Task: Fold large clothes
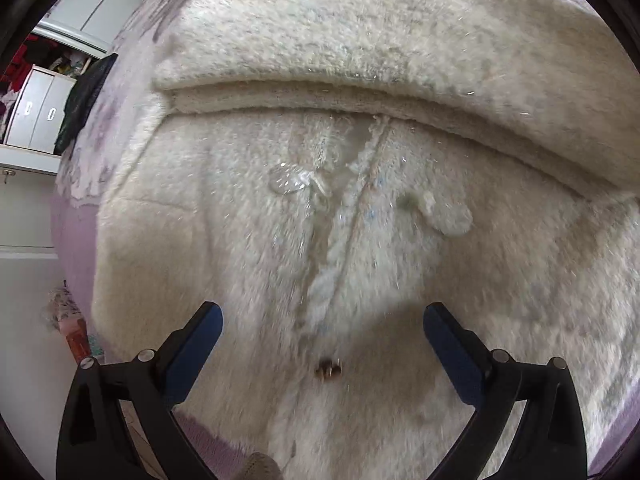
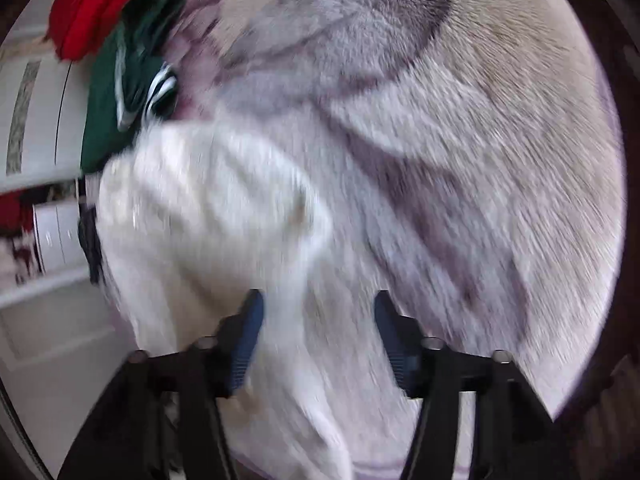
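Observation:
A fluffy cream-white cardigan (image 1: pixel 360 208) lies flat on a lilac bedspread (image 1: pixel 76 232). A sleeve or side is folded across its upper part (image 1: pixel 360 40). A clear button (image 1: pixel 288 178) and a small brown clasp (image 1: pixel 328 370) sit along its front opening. My left gripper (image 1: pixel 322 320) is open and empty, hovering just above the front opening. In the right wrist view, which is blurred, my right gripper (image 2: pixel 318 312) is open with white fluffy cloth (image 2: pixel 208 208) lying between and ahead of its jaws.
A dark garment (image 1: pixel 86 96) hangs at the bed's left edge by white drawers (image 1: pixel 38 108). In the right wrist view a green garment (image 2: pixel 120 92) and a red one (image 2: pixel 92 4) lie at the upper left on the patterned spread (image 2: pixel 480 160).

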